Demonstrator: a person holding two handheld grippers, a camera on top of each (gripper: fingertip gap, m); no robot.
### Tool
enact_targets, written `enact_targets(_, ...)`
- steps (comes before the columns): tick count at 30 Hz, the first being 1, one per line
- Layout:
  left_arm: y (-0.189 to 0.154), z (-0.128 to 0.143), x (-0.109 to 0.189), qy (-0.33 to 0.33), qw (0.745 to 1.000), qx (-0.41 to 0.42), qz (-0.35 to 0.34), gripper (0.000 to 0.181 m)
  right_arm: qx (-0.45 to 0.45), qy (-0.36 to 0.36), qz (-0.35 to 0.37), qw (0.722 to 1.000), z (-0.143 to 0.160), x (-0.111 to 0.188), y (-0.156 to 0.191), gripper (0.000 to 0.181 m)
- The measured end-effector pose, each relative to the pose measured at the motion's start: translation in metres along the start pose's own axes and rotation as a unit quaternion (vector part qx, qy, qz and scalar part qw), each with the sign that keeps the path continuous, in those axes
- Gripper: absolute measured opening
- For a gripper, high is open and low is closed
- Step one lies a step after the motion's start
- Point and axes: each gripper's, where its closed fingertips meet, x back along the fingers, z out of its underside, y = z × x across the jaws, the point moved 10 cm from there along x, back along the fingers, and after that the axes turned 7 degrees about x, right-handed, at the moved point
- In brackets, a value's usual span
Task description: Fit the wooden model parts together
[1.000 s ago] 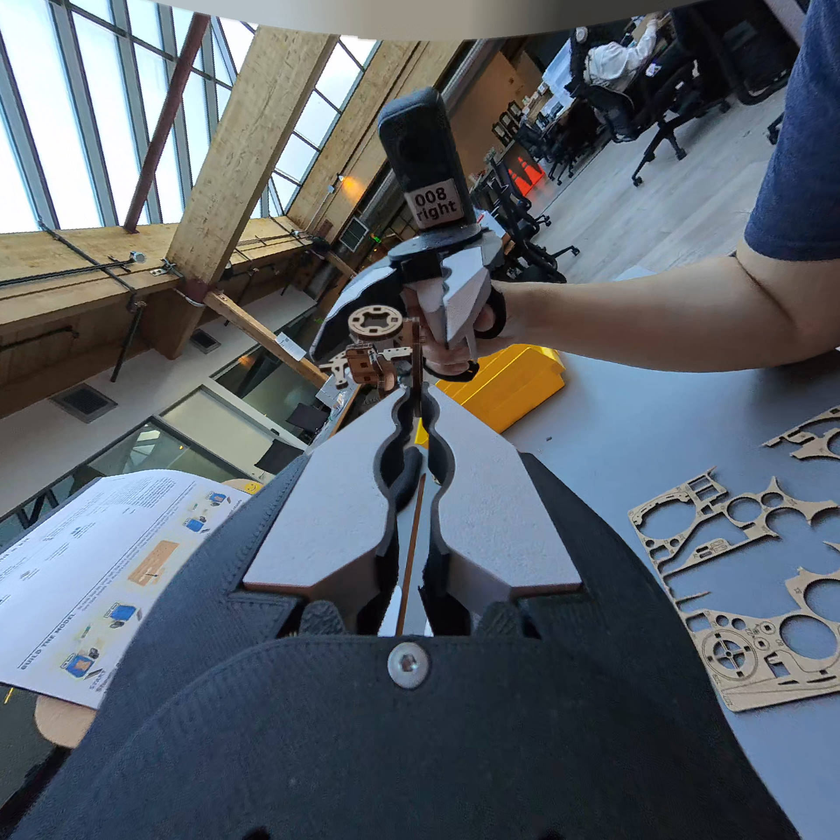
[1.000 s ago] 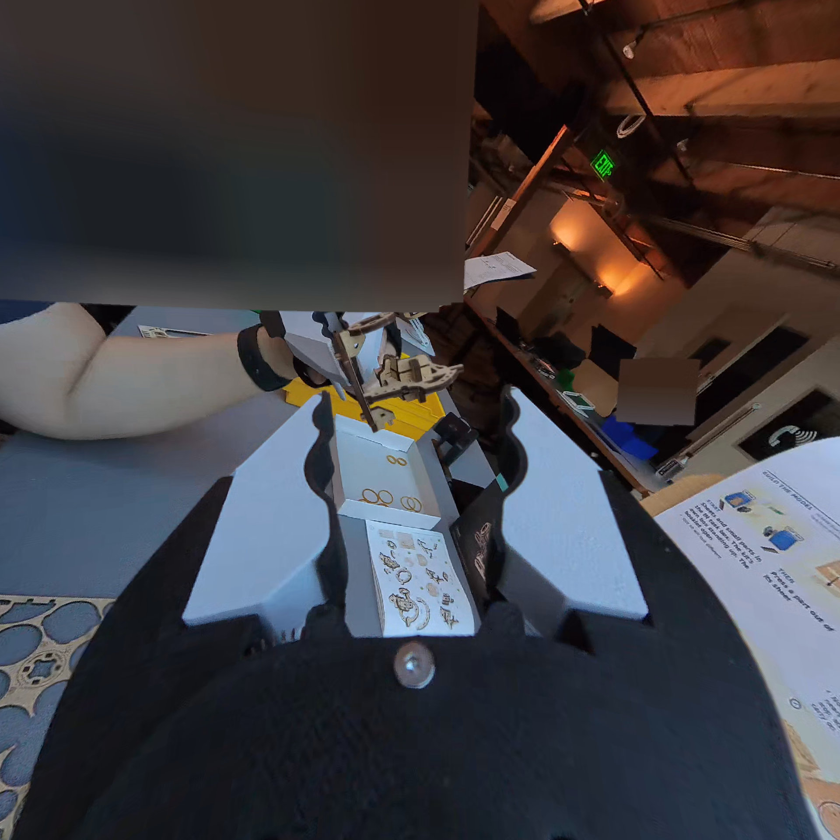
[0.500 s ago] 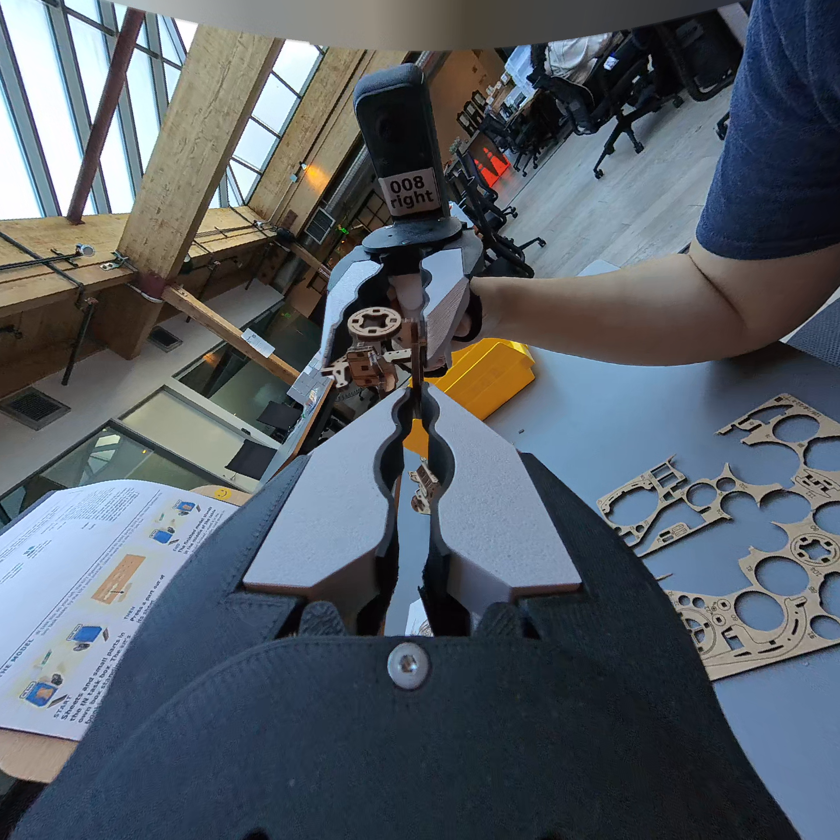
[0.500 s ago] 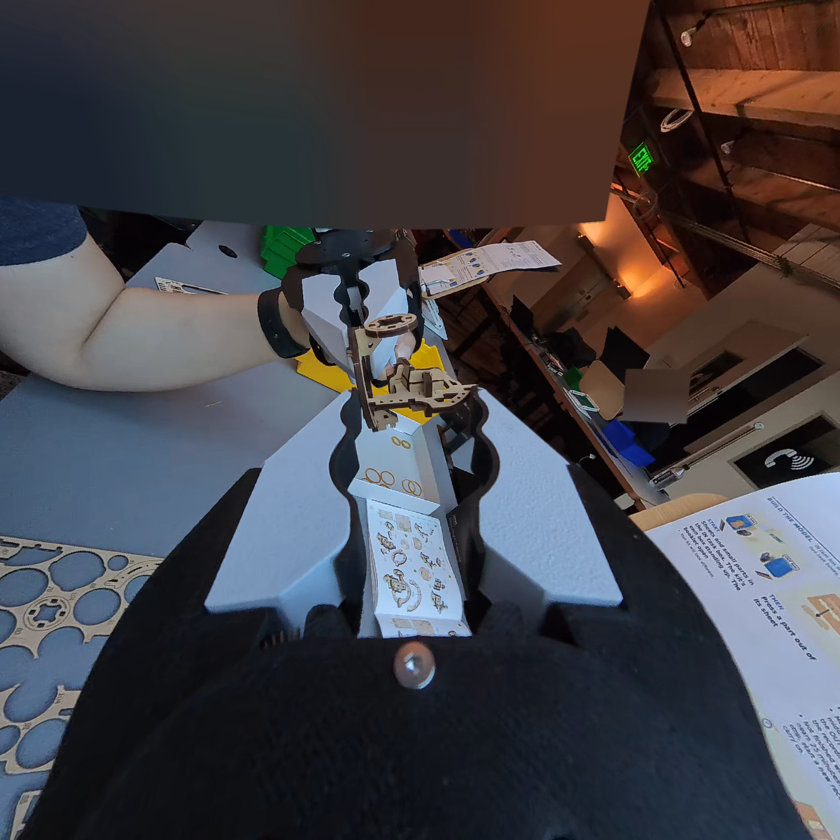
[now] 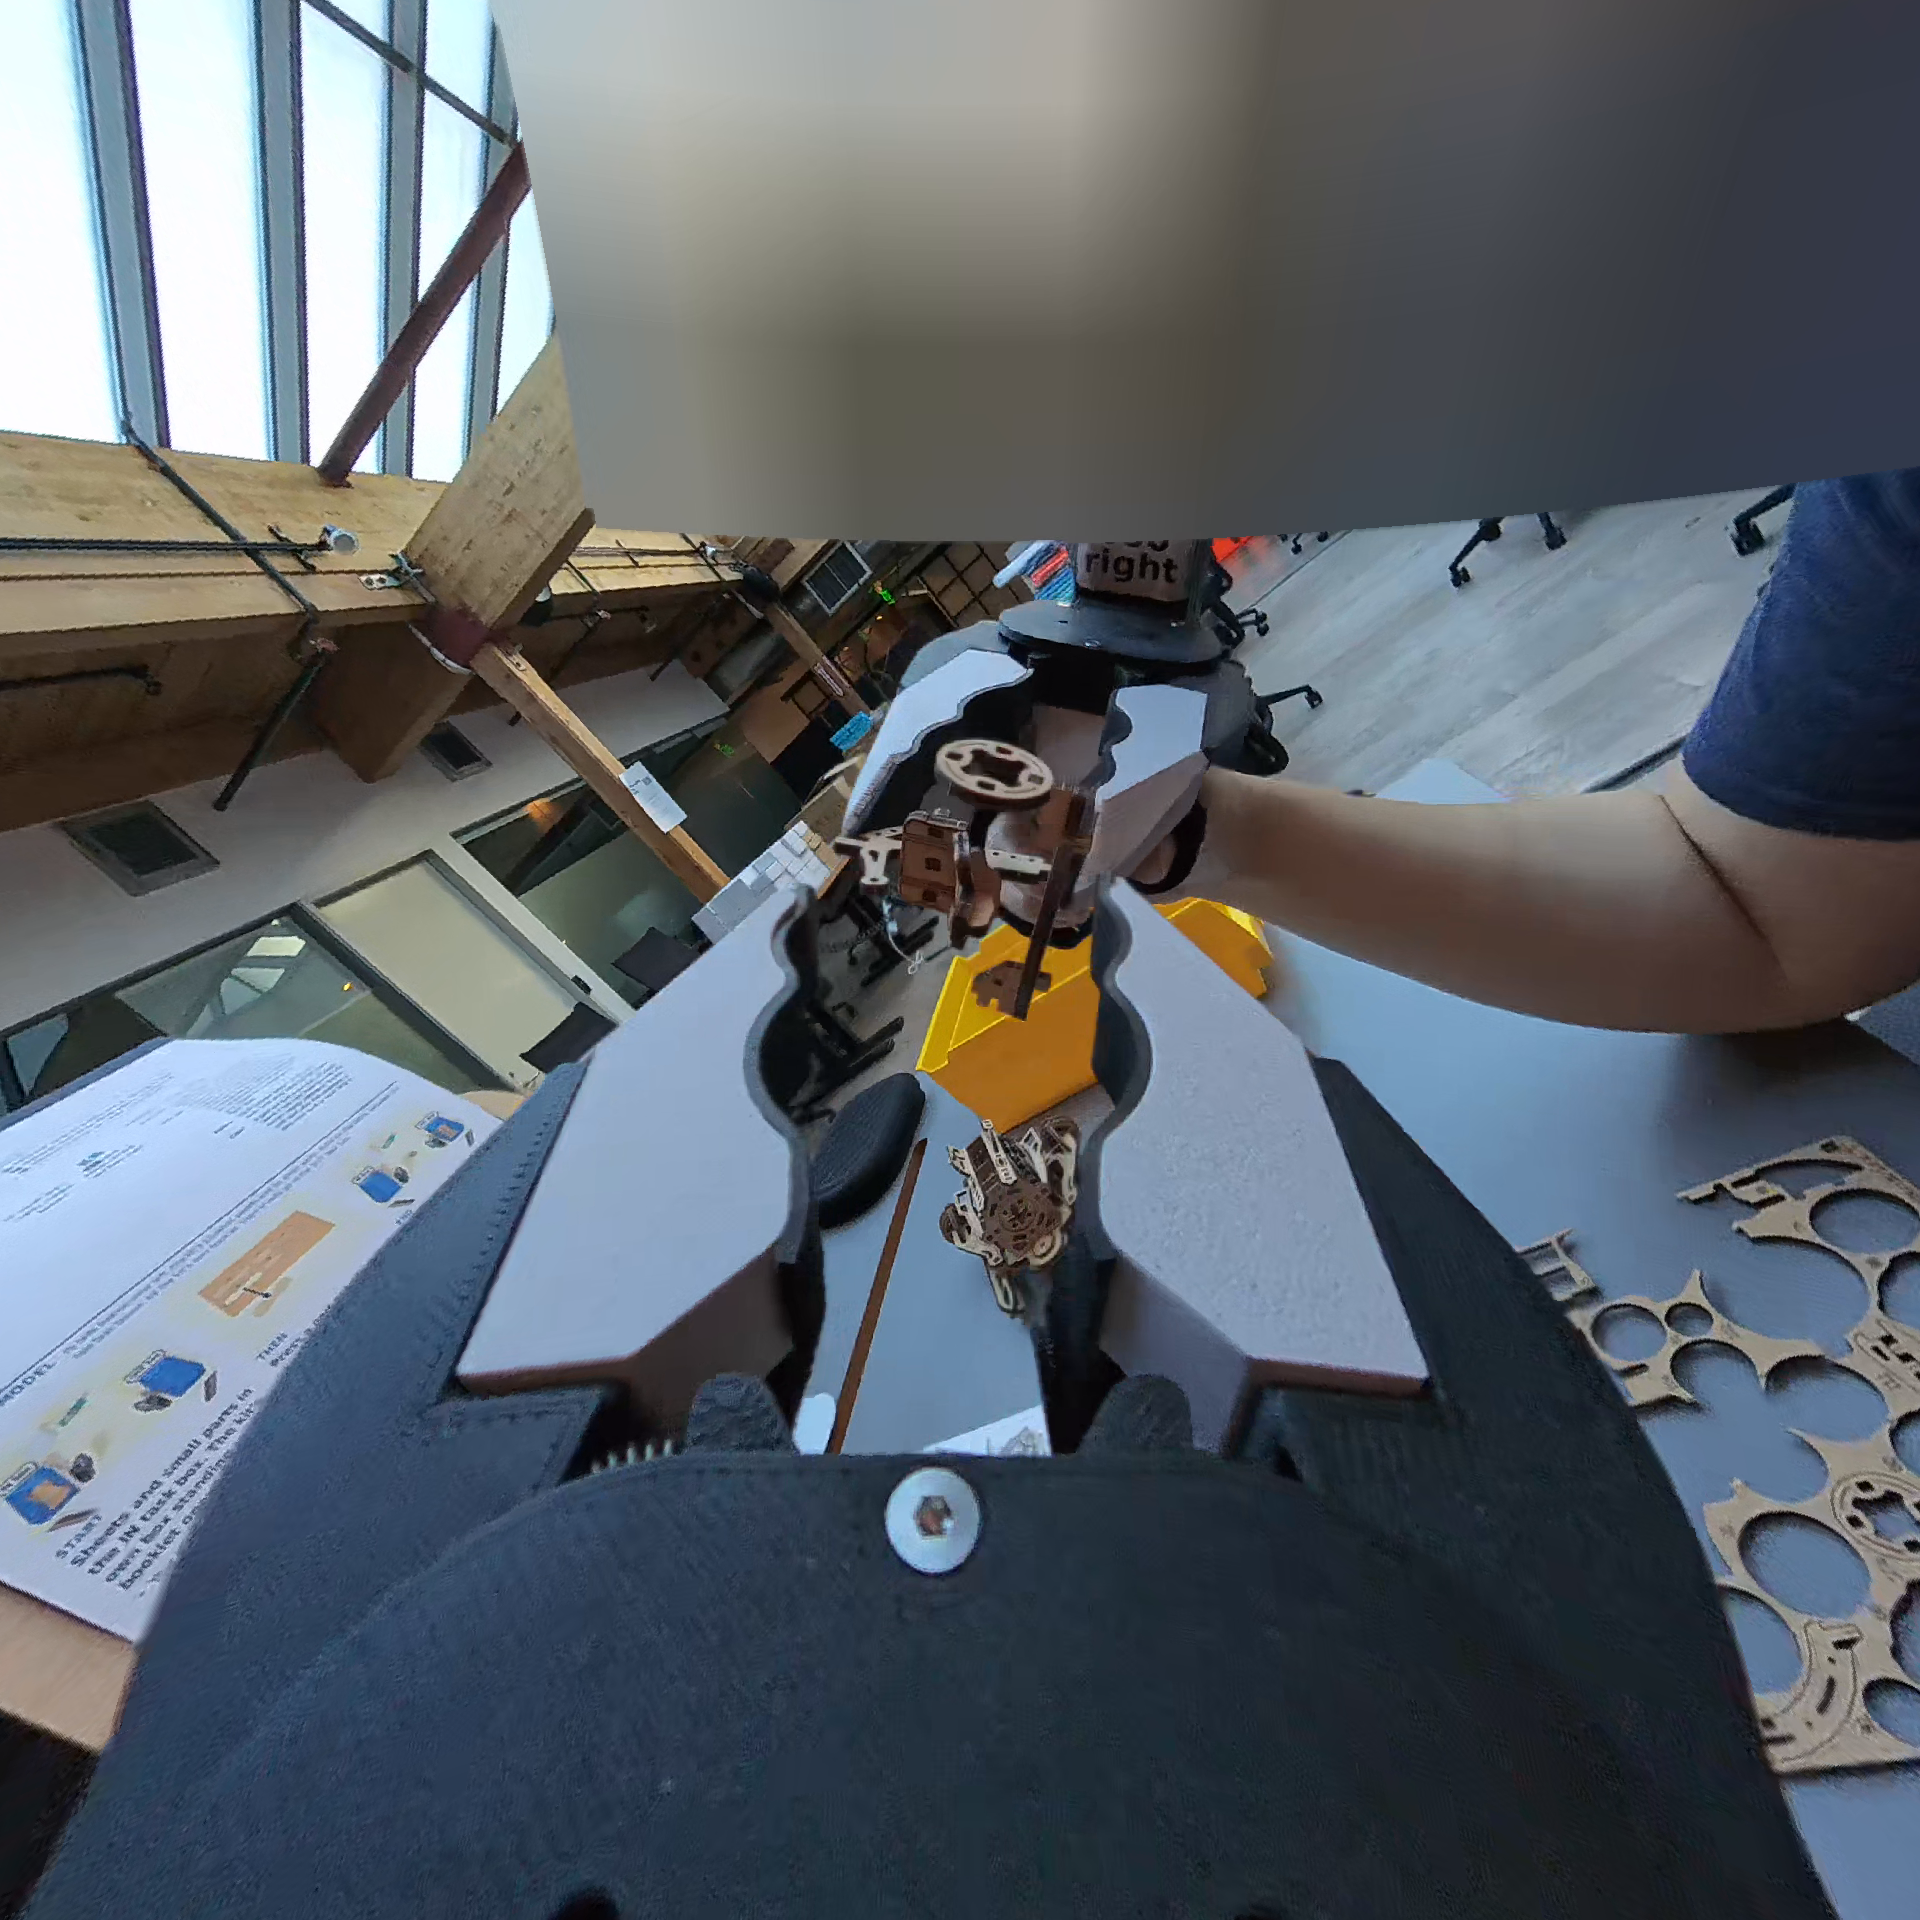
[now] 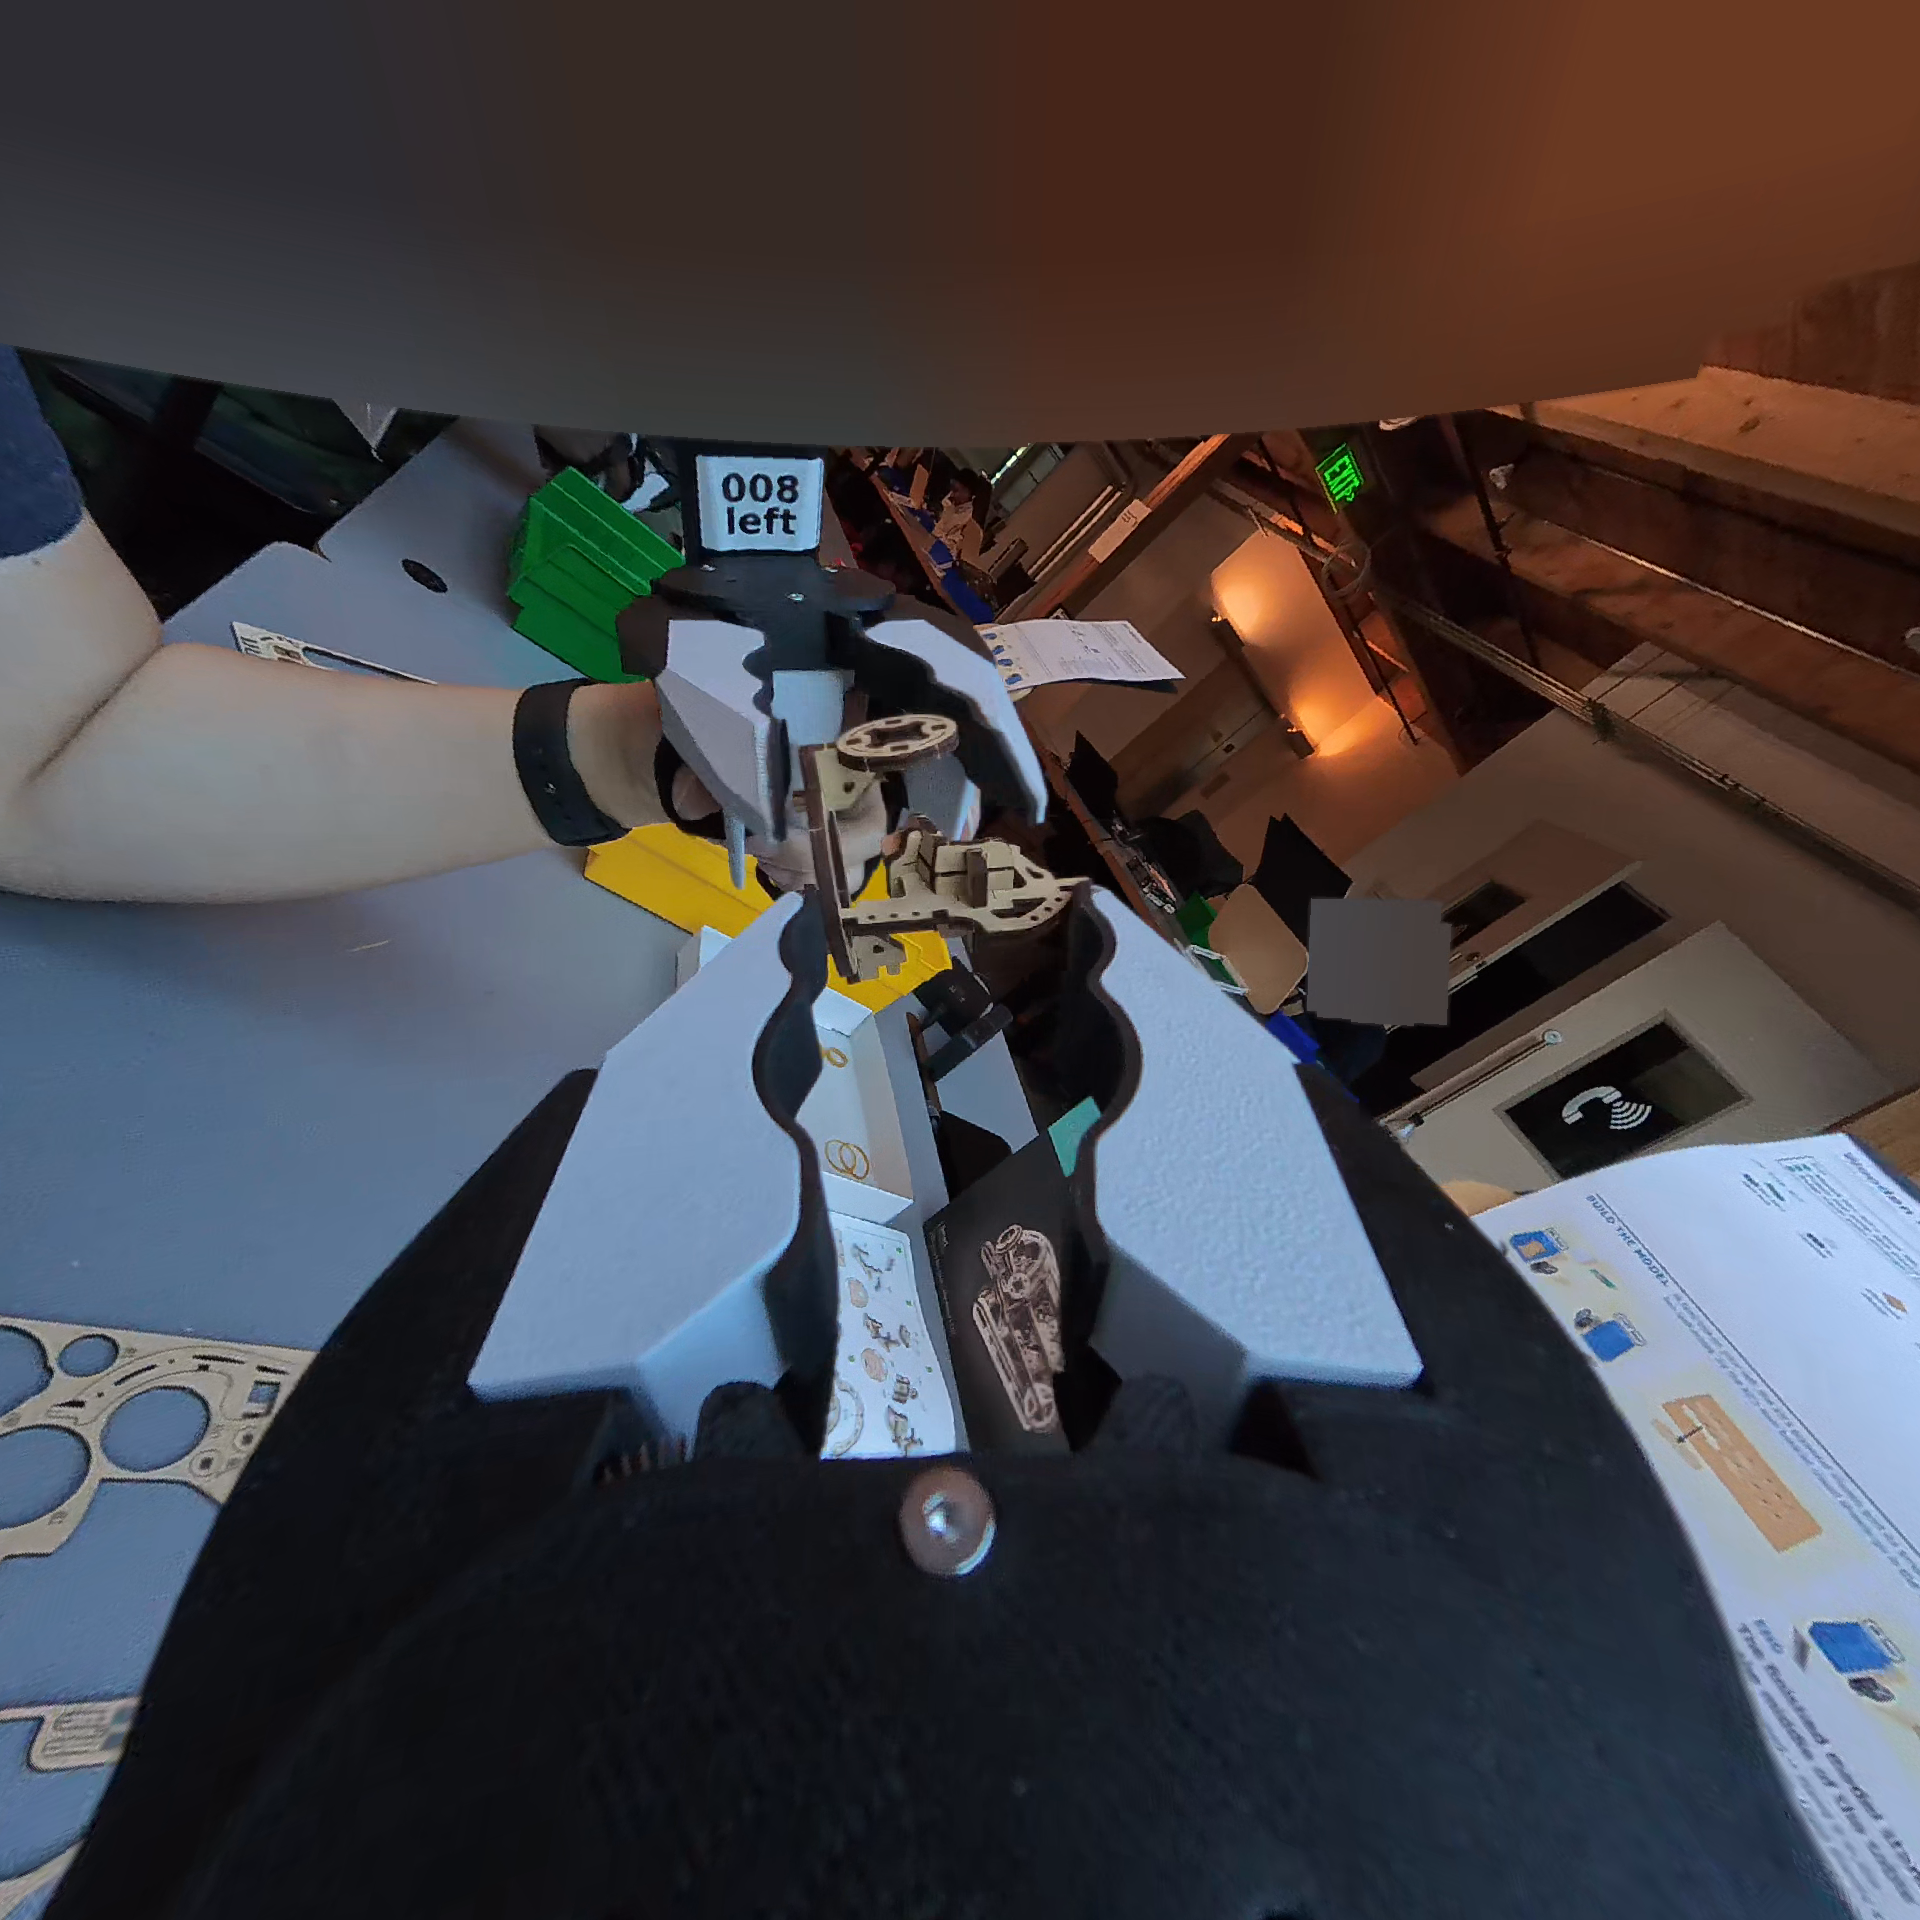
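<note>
I am working over the grey table. A printed instruction sheet lies at its left edge, and wooden sheets with the parts punched out lie flat on the right. A yellow bin sits farther back, directly beyond my fingertips in the left wrist view. A white box and a black booklet lie side by side under the right tool.

The two tools face each other in the air above the table, tips almost meeting. The left gripper is released: its fingers stand well apart, and the thin plate hanging from the assembly sits in the gap without touching either one. The right gripper is spread wide too, but its fingertips press against the two sides of the wooden model, so I read it as gripping the piece across its width.

The model hangs between both sets of tips, clear of the table. A small wheel-shaped disc lies flat on top of it.
</note>
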Motion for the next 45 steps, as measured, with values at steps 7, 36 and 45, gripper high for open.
enact_targets(7,-0.009,-0.004,-0.009,0.000,1.000,-0.015,0.014,0.047,0.045,-0.009,-0.002,0.999,-0.005,-0.007,0.008,0.046)
enact_targets(36,-0.018,-0.011,-0.014,0.195,0.973,-0.105,-0.067,0.055,0.101,0.227,0.003,0.969,-0.008,-0.020,0.015,0.046)
enact_targets(45,-0.018,0.002,-0.019,0.244,0.962,-0.110,-0.058,0.051,0.146,0.253,-0.009,0.956,-0.010,-0.021,0.022,0.046)
